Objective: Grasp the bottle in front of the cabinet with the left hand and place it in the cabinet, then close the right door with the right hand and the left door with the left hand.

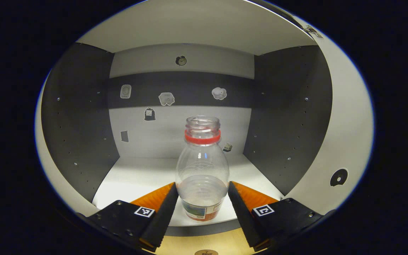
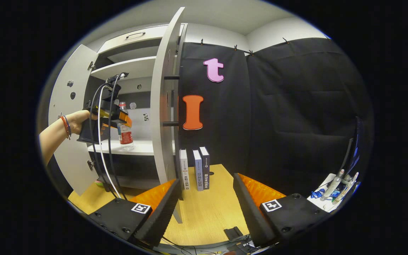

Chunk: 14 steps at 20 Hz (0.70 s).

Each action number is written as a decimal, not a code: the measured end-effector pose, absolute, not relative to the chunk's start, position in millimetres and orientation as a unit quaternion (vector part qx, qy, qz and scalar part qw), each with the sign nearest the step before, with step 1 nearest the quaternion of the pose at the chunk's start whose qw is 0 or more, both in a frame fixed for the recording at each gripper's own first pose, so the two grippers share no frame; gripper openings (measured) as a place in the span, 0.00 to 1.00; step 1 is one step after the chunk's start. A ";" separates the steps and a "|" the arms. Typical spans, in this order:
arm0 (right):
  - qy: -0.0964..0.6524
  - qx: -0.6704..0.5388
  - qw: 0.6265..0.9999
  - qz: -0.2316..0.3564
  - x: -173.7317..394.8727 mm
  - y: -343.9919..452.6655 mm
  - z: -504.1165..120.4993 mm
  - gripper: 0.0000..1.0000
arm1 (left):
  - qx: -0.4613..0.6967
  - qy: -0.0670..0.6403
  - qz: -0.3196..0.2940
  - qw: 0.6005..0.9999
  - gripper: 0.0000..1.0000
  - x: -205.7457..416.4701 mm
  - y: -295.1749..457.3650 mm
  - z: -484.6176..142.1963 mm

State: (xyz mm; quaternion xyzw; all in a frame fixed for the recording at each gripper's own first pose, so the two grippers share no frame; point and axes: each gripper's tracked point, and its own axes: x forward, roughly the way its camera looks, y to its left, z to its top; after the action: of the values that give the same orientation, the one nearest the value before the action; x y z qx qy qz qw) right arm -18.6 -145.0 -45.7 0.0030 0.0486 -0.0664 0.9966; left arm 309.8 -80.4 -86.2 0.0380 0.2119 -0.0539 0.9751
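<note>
A clear, capless bottle (image 1: 202, 170) with a red neck ring stands upright on the cabinet's white shelf (image 1: 136, 177), near its front edge. My left gripper (image 1: 202, 186) is shut on its lower body, one finger against each side. The right gripper view shows the same bottle (image 2: 125, 132) inside the cabinet, with a hand (image 2: 78, 120) holding the left gripper (image 2: 115, 118) up to it. Both doors stand open: the right door (image 2: 163, 106) edge-on, the left door (image 2: 67, 117) swung wide. My right gripper (image 2: 207, 180) hangs open over the wooden table (image 2: 211, 209), apart from the right door.
Three books (image 2: 197, 168) stand upright on the table beside the right door. Small stickers (image 1: 219, 93) dot the cabinet's back wall. A white tray with tools (image 2: 335, 187) lies at the far right. Cables (image 2: 105, 159) trail from the left gripper to the table.
</note>
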 end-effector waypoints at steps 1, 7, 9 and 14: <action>0.049 0.003 0.997 -0.067 -19.1 -145.4 -45.9 0.98 | 0.040 0.209 -0.053 0.976 0.88 310.2 -81.1 -84.6; 0.051 0.008 0.996 -0.072 -21.8 -150.3 -50.8 0.98 | 0.044 0.191 -0.052 0.979 0.94 308.6 -87.1 -75.5; 0.053 0.010 0.996 -0.072 -22.6 -150.7 -51.7 0.98 | 0.044 0.189 -0.053 0.980 0.94 306.3 -87.6 -74.6; 0.050 0.005 0.996 -0.072 -23.9 -150.0 -50.8 0.98 | 0.037 0.189 -0.051 0.980 0.94 298.7 -85.5 -73.3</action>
State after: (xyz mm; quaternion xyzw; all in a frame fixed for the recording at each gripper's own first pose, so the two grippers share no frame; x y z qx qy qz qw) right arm -23.9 -150.0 -50.8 0.0054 0.0502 -0.0720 0.9961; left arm 298.7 -85.5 -73.3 0.0367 0.1890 -0.0505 0.9800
